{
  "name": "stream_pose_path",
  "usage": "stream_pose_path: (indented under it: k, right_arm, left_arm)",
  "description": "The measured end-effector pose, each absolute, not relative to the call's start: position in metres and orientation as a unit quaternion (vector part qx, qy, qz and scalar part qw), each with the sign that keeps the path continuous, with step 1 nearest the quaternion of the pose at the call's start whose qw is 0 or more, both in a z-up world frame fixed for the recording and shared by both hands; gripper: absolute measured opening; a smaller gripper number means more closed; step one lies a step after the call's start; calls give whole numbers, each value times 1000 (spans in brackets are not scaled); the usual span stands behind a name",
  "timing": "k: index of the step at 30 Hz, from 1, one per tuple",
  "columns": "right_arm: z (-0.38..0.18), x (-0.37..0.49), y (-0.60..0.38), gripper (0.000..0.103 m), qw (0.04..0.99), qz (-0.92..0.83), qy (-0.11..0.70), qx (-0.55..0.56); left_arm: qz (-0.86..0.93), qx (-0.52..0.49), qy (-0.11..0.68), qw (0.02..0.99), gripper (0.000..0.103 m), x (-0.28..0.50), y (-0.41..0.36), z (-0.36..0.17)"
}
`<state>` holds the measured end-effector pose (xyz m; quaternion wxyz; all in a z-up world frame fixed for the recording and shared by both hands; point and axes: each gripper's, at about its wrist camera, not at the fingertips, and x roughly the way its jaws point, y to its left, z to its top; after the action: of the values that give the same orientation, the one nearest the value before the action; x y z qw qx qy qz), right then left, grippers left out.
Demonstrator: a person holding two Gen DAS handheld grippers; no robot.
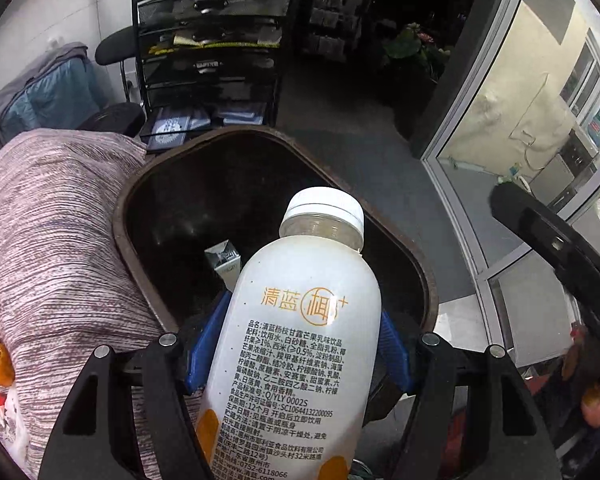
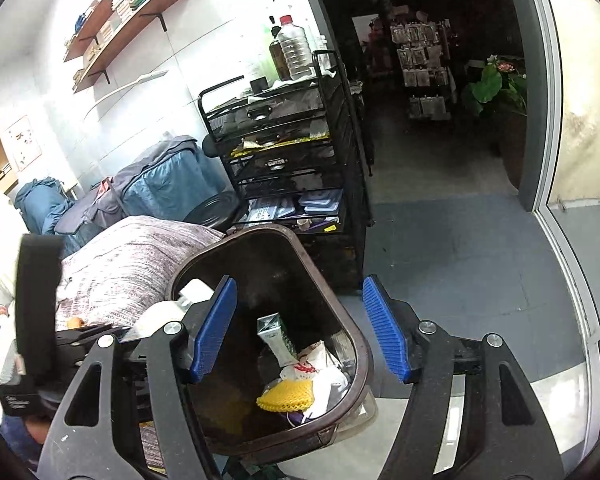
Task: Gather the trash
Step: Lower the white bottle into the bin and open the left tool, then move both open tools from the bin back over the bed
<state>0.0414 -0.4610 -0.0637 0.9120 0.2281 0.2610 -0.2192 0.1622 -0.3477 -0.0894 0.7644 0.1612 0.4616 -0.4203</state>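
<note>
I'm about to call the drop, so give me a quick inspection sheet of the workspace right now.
Surface: grey floor, nothing loose seen on it.
Job's things: white bottle capped, above the brown bin; inside, a carton, yellow foam net and wrappers.
Clutter: striped cushion against the bin; black drawer cart behind.
Grippers: left gripper clamps the bottle; right gripper open, empty, over the bin.
Cables: nothing seen.
Surroundings: wall shelves, glass door, plant.
</note>
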Motion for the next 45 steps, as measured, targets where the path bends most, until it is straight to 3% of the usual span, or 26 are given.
stream_pose_path:
  k: [12,16,20,23,39,45]
  right_arm:
    - [-69,41,-457,66,910,-218,269,228]
    - [-69,39,-457,66,909,-220,269,230]
    - [-65,36,-457,66,911,-222,262,229]
    - [-61,34,-456,75,913,-224,253,228]
    - [-53,44,-436,84,928,-190,233,219]
    - [-54,70,-411,84,935,-138,249,213]
  left_arm:
    - [-422,146,528,722,67,170,-364,-112]
    - [-434,118,558,698,74,175,-362,-117]
    - [-432,114,547,708,76,173,-355,-111]
    - [-441,106,537,712,77,167,-349,-103]
    - [-406,101,400,816,96,130,-261,-36]
    - [-381,82,381,838,97,132,-214,-24]
